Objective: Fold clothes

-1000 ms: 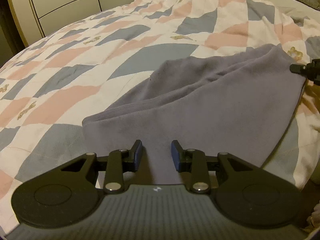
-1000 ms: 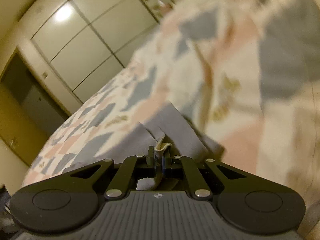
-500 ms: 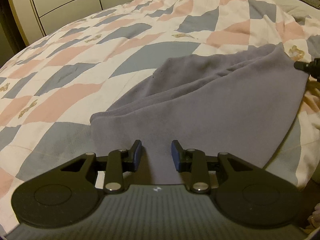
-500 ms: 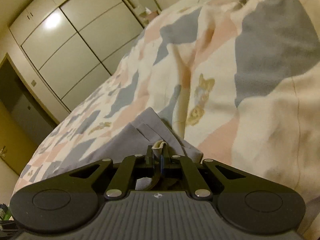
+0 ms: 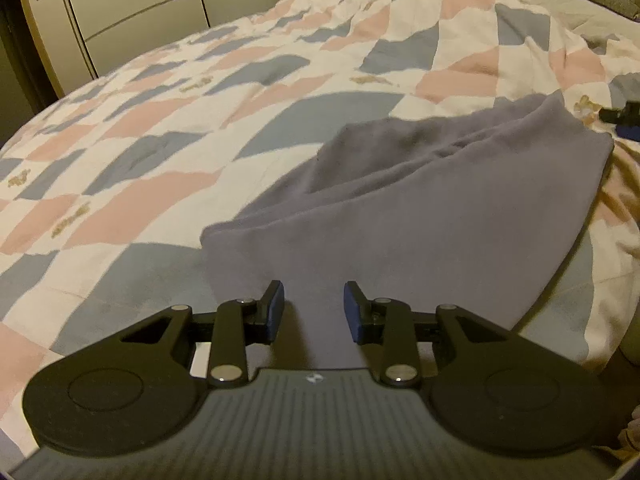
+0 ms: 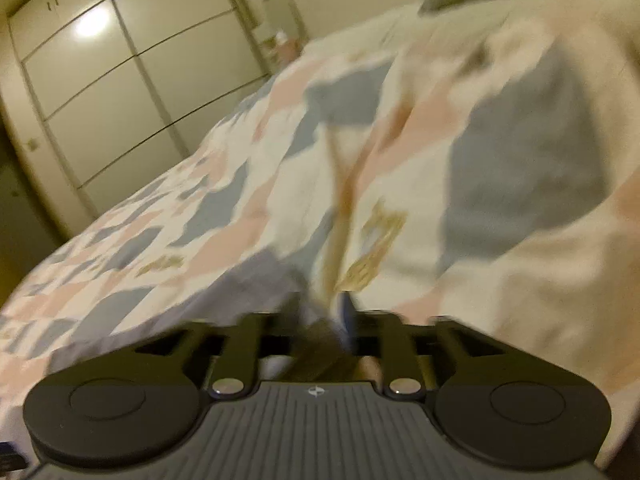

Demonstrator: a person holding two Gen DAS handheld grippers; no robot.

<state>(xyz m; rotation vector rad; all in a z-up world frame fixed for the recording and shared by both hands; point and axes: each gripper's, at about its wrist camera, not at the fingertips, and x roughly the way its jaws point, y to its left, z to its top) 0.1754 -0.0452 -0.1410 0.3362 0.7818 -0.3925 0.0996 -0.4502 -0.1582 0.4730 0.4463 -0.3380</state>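
My left gripper (image 5: pixel 314 310) sits at the six o'clock edge of its own view, its two blue-padded fingers (image 5: pixel 273 312) spread apart with nothing between them. Directly beyond them lies the grey garment (image 5: pixel 420 216), a soft purple-grey piece spread on the patchwork quilt (image 5: pixel 160 140) of pink, blue-grey and white blocks. The cloth widens from the gap between my fingers toward two o'clock, with loose folds along its far edge and a rounded corner at nine o'clock of the garment. At the three o'clock rim of that view, just past the garment's far corner, the black tip of my right gripper (image 5: pixel 622 118) shows.

The right wrist view is badly smeared by motion. My right gripper (image 6: pixel 320 316) appears at six o'clock, the fingers seemingly parted, but I cannot tell for sure, nor whether cloth is between them. A strip of the grey garment (image 6: pixel 240 284) runs toward nine o'clock from them. Pale wardrobe doors (image 6: pixel 120 92) stand at ten o'clock behind the bed.
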